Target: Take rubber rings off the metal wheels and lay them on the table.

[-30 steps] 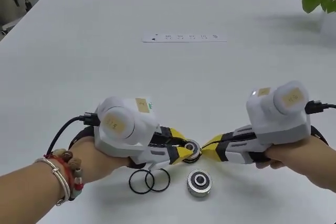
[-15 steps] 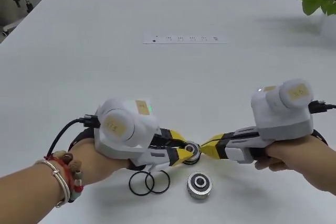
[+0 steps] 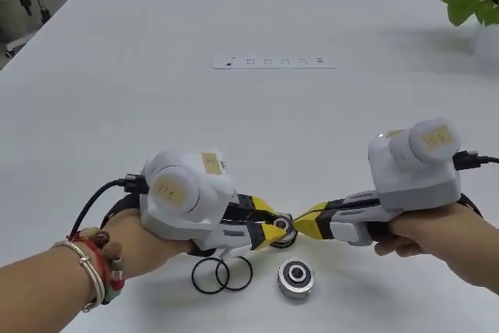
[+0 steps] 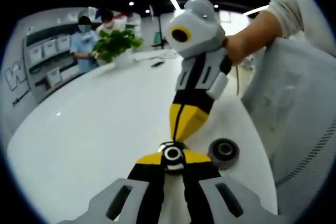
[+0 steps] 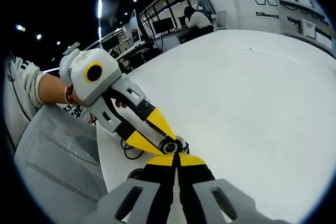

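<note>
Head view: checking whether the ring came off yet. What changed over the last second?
Nothing visibly changed. The left gripper still clamps the metal wheel, the right gripper stays shut against it; two loose rubber rings and the second wheel lie on the table as before.

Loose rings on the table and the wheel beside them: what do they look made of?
Rings: thin, matte black loops lying flat, likely rubber. Wheel: bright silvery rim and hub with glints, dark band between, so probably polished metal; the band's material is unclear.
</note>
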`<action>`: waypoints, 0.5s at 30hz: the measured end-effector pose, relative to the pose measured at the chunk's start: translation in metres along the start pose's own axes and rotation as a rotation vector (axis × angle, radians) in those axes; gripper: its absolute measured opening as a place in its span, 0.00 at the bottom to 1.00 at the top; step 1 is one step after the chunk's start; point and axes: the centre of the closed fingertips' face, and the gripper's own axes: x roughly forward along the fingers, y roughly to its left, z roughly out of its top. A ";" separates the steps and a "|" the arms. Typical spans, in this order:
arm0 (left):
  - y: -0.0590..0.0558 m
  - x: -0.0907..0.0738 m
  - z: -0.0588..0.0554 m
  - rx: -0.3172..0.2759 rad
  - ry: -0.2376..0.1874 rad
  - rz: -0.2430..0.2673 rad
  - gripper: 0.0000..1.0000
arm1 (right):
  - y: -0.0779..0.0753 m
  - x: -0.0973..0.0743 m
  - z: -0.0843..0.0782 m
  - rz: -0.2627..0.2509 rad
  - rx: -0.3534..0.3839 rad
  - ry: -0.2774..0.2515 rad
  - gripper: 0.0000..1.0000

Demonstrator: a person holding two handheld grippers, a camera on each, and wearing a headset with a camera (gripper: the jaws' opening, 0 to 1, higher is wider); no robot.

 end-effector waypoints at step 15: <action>0.000 0.000 0.000 -0.005 0.006 0.005 0.14 | 0.003 0.000 0.015 0.027 -0.029 -0.046 0.00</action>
